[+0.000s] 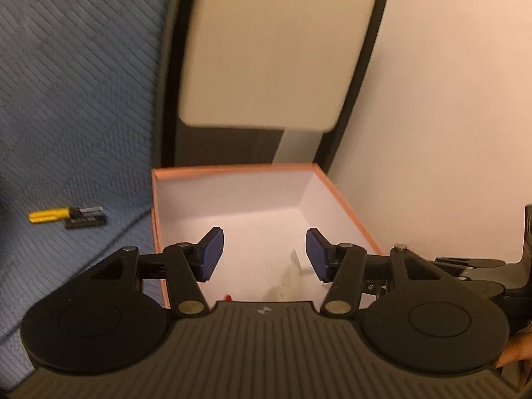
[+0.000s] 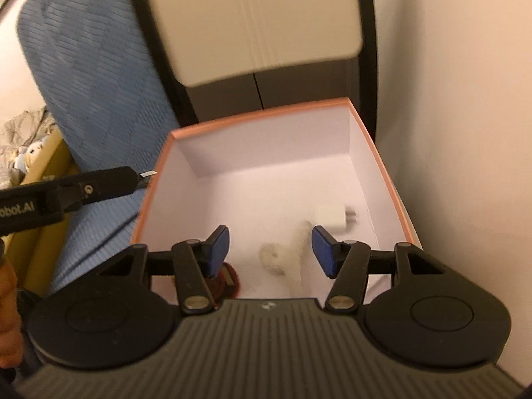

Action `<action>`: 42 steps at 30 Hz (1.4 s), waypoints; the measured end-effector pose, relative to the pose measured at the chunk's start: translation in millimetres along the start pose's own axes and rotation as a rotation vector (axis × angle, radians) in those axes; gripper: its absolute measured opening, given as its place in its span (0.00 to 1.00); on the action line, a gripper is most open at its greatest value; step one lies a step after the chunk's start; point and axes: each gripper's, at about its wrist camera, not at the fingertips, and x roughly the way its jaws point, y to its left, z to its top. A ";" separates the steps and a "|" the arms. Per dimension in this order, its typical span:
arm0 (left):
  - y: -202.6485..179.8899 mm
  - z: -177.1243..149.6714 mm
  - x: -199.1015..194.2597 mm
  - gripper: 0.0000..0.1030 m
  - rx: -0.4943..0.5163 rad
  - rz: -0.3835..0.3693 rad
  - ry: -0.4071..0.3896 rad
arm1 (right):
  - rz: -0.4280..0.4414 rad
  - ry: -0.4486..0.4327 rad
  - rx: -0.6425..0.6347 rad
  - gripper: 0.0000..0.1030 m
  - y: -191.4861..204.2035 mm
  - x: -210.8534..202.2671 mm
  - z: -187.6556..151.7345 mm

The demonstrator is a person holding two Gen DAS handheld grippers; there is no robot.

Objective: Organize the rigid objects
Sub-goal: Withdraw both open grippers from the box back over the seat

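An open orange-rimmed box [image 1: 232, 169] with a white inside stands beside the blue bed; it also shows in the right wrist view [image 2: 266, 113]. Inside lie a white charger plug [image 2: 332, 217], a coiled white cable [image 2: 282, 252] and a dark red round object [image 2: 229, 282]. My left gripper [image 1: 264, 254] is open and empty over the box's near part. My right gripper [image 2: 271, 251] is open and empty over the cable. A yellow and black utility knife [image 1: 53, 215] and a small black bar [image 1: 85, 222] lie on the blue bedcover [image 1: 73, 99].
A cream padded headboard [image 1: 279, 46] with a dark frame stands behind the box. A cream wall [image 1: 449, 99] runs along the right. The left gripper's side [image 2: 66, 193] shows at the left of the right wrist view. Stuffed toys [image 2: 26, 153] lie far left.
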 end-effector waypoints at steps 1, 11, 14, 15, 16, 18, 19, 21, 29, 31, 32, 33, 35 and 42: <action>2.4 2.5 -8.1 0.59 -0.004 -0.001 -0.017 | 0.006 -0.017 -0.005 0.56 4.9 -5.5 2.5; 27.5 13.1 -81.5 0.59 -0.012 0.005 -0.163 | 0.029 -0.110 -0.050 0.56 52.3 -35.7 14.3; 35.7 12.7 -102.8 0.59 -0.013 0.012 -0.200 | 0.045 -0.131 -0.056 0.56 66.6 -40.7 14.3; 39.7 11.7 -107.6 0.59 -0.015 0.015 -0.209 | 0.047 -0.136 -0.061 0.56 71.3 -41.6 13.9; 44.0 10.3 -111.2 0.59 -0.019 0.020 -0.215 | 0.049 -0.139 -0.066 0.56 76.4 -43.0 12.9; 52.2 6.0 -117.4 0.59 -0.026 0.032 -0.220 | 0.055 -0.144 -0.082 0.56 88.3 -47.7 8.5; 56.3 3.5 -121.0 0.59 -0.027 0.034 -0.224 | 0.059 -0.147 -0.095 0.56 93.9 -47.7 6.3; 64.7 -1.4 -125.3 0.59 -0.028 0.037 -0.230 | 0.061 -0.150 -0.114 0.56 103.9 -47.5 2.6; 102.0 -22.4 -133.0 0.59 -0.071 0.078 -0.239 | 0.097 -0.175 -0.137 0.56 139.6 -41.0 -17.9; 111.0 -28.0 -128.9 0.59 -0.075 0.093 -0.230 | 0.095 -0.176 -0.148 0.56 147.4 -34.9 -22.1; 116.0 -30.2 -127.6 0.59 -0.084 0.097 -0.224 | 0.100 -0.174 -0.149 0.56 150.8 -30.6 -24.6; 121.2 -31.9 -127.4 0.59 -0.095 0.099 -0.223 | 0.105 -0.170 -0.148 0.56 154.1 -25.6 -27.1; 130.2 -36.7 -126.5 0.59 -0.102 0.110 -0.224 | 0.110 -0.159 -0.150 0.56 160.2 -15.2 -31.9; 163.3 -56.6 -114.0 0.59 -0.130 0.147 -0.193 | 0.131 -0.120 -0.168 0.56 178.1 18.5 -49.3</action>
